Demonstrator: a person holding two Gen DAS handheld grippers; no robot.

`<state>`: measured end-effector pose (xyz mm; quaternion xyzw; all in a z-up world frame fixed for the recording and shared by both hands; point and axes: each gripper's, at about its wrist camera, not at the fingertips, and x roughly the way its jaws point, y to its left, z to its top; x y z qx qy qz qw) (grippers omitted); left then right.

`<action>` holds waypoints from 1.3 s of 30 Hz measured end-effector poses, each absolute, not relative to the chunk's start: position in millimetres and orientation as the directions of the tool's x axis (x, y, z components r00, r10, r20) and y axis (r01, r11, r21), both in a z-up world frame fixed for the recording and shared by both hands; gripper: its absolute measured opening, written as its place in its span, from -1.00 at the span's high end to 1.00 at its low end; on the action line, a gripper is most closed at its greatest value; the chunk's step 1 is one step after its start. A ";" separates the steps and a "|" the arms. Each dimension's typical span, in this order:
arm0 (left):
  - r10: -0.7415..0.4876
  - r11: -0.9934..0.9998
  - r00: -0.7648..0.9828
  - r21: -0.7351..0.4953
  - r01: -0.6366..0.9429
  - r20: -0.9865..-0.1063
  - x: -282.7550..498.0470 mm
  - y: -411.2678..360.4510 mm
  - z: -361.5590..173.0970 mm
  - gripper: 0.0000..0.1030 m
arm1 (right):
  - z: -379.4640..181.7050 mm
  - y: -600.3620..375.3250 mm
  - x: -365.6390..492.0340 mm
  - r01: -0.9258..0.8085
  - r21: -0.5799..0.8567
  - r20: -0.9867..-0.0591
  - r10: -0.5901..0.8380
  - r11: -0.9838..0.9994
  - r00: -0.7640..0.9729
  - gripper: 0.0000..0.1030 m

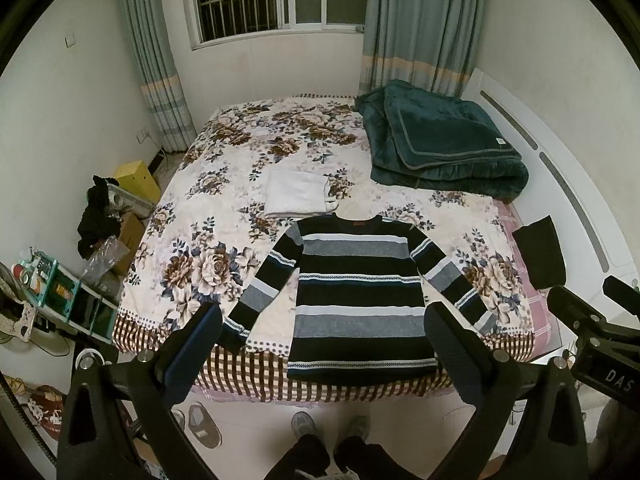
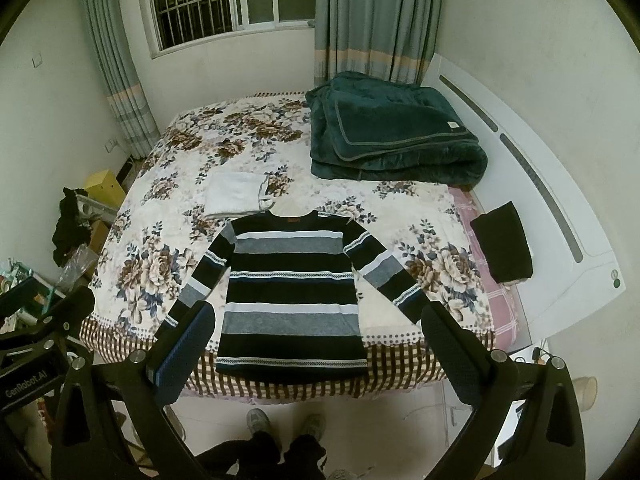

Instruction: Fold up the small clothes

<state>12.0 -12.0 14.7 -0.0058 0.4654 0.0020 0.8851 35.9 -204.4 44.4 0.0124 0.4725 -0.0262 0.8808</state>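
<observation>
Bed (image 1: 224, 168): floral cover, window behind.
White folded cloth (image 1: 296, 198): mid-bed, just beyond the sweater's collar.
Striped sweater (image 1: 360, 296): flat at the near edge, sleeves spread.
Green blanket (image 1: 440, 140): folded, far right.
Left gripper (image 1: 324, 344): fingers apart, empty, above the hem.
Right gripper (image 2: 320, 340): likewise released.

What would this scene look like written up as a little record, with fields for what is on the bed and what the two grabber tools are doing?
garment to fold: striped sweater, flat, sleeves spread
surface: floral bedspread
already folded: white cloth; black cloth
other: green blanket, folded
left gripper: open, above the bed's near edge
right gripper: open, holding nothing
</observation>
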 end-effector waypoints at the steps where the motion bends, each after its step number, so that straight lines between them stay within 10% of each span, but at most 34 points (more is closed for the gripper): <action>1: -0.002 1.000 0.568 -0.009 -0.010 -0.823 10.6 -11.2 13.6 -1.00 | 44.3 -204.6 35.6 0.058 -0.002 -0.833 -0.034 0.998 0.553 -1.00; 39: -0.004 1.000 0.570 -0.011 -0.009 -0.821 19.2 -17.1 18.2 -1.00 | 34.5 -198.7 46.1 0.065 0.006 -0.831 -0.031 0.998 0.556 -1.00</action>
